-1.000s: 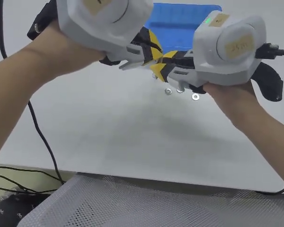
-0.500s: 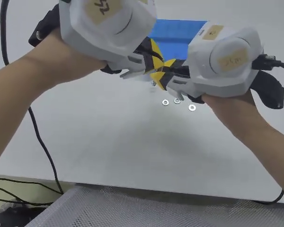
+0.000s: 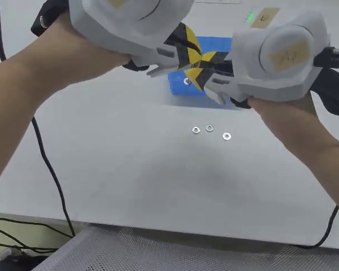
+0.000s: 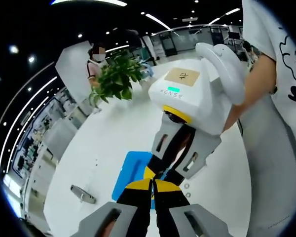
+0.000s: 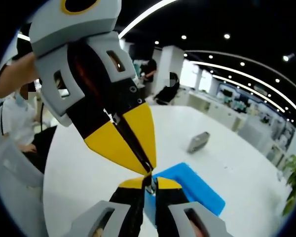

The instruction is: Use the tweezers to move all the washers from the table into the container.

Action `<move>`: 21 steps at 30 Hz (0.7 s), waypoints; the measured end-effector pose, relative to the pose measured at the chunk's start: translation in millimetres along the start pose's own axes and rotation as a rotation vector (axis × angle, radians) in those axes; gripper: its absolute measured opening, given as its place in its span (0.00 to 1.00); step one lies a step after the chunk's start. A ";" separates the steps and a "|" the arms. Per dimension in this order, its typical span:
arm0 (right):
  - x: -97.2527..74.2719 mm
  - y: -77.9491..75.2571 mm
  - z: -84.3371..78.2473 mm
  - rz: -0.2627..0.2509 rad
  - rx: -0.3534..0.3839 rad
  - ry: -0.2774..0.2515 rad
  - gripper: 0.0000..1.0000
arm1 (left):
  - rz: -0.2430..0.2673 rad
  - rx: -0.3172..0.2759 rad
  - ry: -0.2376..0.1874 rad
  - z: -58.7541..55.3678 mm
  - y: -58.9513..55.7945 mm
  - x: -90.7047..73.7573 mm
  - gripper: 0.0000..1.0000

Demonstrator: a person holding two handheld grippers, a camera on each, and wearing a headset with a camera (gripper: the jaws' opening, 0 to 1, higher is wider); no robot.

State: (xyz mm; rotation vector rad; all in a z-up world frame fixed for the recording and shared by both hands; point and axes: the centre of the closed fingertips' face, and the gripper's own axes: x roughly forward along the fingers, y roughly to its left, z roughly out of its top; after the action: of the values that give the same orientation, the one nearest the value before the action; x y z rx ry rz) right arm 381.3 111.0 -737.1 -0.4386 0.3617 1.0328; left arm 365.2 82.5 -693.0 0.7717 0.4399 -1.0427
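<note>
My left gripper (image 3: 191, 56) and right gripper (image 3: 206, 70) meet tip to tip above the blue container (image 3: 219, 44). Both pairs of black-and-yellow jaws are pressed together. A thin metal piece, the tweezers (image 5: 149, 183), shows between the right gripper's (image 5: 149, 186) jaws, where the left gripper's (image 5: 148, 169) tips touch them. A small shiny ring (image 3: 187, 82) sits just under the tips against the blue; whether it is held I cannot tell. Three washers (image 3: 209, 129) lie in a row on the white table (image 3: 130, 164), nearer me than the container.
A black cable (image 3: 48, 164) runs over the table's left side to the front edge. A grey perforated surface (image 3: 158, 251) lies below that edge. Beyond the blue container (image 4: 130, 173), a small grey object (image 4: 83, 194) rests on the table.
Both grippers have lifted off the row of washers and moved away from me, from just over the washers to above the blue container. Three washers still lie on the table.
</note>
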 end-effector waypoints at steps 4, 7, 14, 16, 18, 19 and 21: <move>5.4 -11.4 2.1 -0.022 -0.008 -0.005 0.03 | 0.034 -0.001 -0.009 0.6 10.5 4.9 0.00; 10.6 -16.8 -0.8 -0.029 -0.005 0.000 0.03 | 0.049 -0.011 -0.005 -3.6 16.4 12.0 0.00; 32.3 -24.8 -20.7 -0.021 0.012 0.038 0.03 | 0.049 -0.042 0.022 -20.4 22.3 32.2 0.00; 36.0 -26.3 -25.4 -0.017 0.022 0.046 0.03 | 0.045 -0.045 0.034 -26.0 23.1 38.4 0.00; 40.5 -26.1 -30.0 -0.006 0.042 0.054 0.03 | 0.036 -0.049 0.044 -32.4 28.0 47.6 0.00; 43.2 -26.5 -32.6 -0.002 0.052 0.060 0.03 | 0.033 -0.051 0.047 -34.3 29.3 50.3 0.00; 47.5 -27.8 -36.7 0.003 0.063 0.067 0.03 | 0.026 -0.057 0.054 -38.2 31.2 55.4 0.00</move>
State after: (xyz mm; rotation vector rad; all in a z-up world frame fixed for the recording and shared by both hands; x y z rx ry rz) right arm 425.0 115.2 -786.6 -0.4170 0.4536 1.0082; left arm 419.2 86.6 -743.6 0.7542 0.5025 -0.9824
